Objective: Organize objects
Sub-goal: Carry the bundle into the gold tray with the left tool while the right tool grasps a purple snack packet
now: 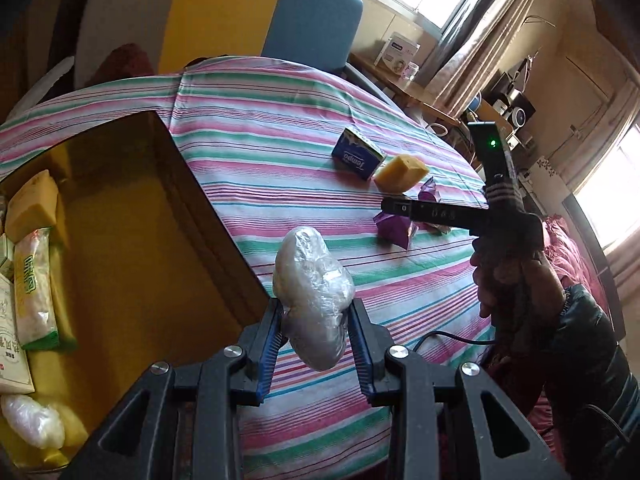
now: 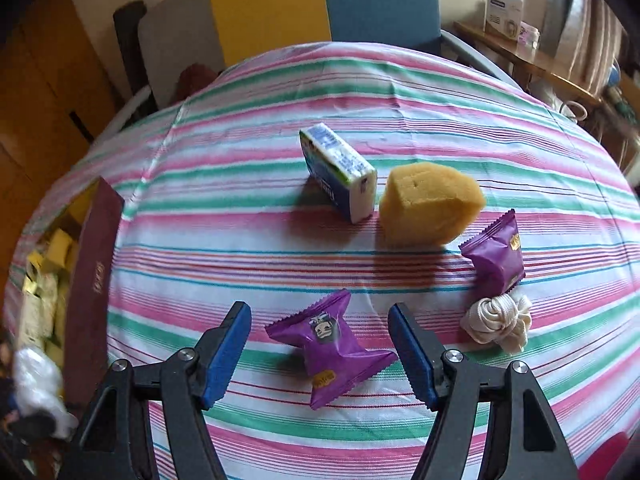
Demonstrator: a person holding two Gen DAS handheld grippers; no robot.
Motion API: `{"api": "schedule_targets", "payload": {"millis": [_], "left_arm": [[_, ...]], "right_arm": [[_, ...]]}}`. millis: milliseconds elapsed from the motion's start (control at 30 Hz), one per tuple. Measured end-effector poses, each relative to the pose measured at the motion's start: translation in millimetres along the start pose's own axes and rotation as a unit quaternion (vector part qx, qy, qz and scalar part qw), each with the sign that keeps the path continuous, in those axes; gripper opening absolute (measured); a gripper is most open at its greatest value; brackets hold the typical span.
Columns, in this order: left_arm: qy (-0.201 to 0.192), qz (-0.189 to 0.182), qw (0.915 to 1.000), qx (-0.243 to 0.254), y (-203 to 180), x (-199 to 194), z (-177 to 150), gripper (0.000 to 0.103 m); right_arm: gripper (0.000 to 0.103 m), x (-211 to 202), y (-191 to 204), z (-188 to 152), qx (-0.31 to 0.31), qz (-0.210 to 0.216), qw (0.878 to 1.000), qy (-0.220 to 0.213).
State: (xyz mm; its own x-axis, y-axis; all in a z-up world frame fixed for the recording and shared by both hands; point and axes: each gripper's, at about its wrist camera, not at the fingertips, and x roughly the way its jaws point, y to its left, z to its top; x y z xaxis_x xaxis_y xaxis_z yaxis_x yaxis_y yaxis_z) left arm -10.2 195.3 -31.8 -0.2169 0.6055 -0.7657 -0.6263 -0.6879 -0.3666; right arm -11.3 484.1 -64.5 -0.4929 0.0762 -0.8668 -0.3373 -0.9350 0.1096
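The left gripper (image 1: 316,322) pinches a soft, crinkly plastic bundle (image 1: 314,300) around its middle, beside the box (image 1: 224,204). The right gripper (image 2: 320,354), jaws apart, straddles a light, slippery purple packet (image 2: 332,346), likely best squeezed across its puffy centre.

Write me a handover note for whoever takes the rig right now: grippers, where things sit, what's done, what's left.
Left gripper: shut on a clear plastic bundle, held beside the box.
Right gripper: open, jaws either side of a purple packet lying on the cloth, not gripping.
Done: several packs and another bundle already lie in the box.
Left: drop the bundle in; then this packet, the second purple packet, sponge, tissue pack and white rope knot.
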Motion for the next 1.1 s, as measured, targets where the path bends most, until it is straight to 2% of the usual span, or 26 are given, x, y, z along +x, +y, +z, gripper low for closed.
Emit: {"api": "schedule_targets", "payload": {"millis": [233,333,400,433,600,767,933,1100], "left_arm": [[0.005,0.003,0.9999,-0.016,12,1,-4,0.033],[0.008,0.004,0.9997,-0.022,15,2,-5,0.032],[0.008,0.003,0.9997,-0.021,16,3,-6,0.033],[0.009,0.003,0.9997,-0.021,16,3,-7,0.033],[0.008,0.006,0.9997,-0.023,20,0,-8,0.033],[-0.005,0.016,0.9988,-0.045,37,-10,-4,0.033],[-0.021,0.037,0.9959,-0.08,68,-26,5,0.032],[-0.033,0.067,0.9894,-0.125,118,-37,28,0.033]], "right_arm": [[0.072,22,10,-5,-0.035,-0.015,0.998,0.041],[0.068,31,9,-7,-0.039,-0.027,0.997,0.057],[0.038,34,7,-8,-0.04,-0.028,0.997,0.068],[0.034,32,8,-8,-0.045,-0.031,0.997,0.063],[0.034,33,10,-11,-0.057,-0.038,0.996,0.065],[0.034,33,9,-11,-0.054,-0.036,0.996,0.067],[0.034,31,11,-12,-0.059,-0.042,0.995,0.066],[0.034,30,11,-12,-0.063,-0.044,0.995,0.066]]}}
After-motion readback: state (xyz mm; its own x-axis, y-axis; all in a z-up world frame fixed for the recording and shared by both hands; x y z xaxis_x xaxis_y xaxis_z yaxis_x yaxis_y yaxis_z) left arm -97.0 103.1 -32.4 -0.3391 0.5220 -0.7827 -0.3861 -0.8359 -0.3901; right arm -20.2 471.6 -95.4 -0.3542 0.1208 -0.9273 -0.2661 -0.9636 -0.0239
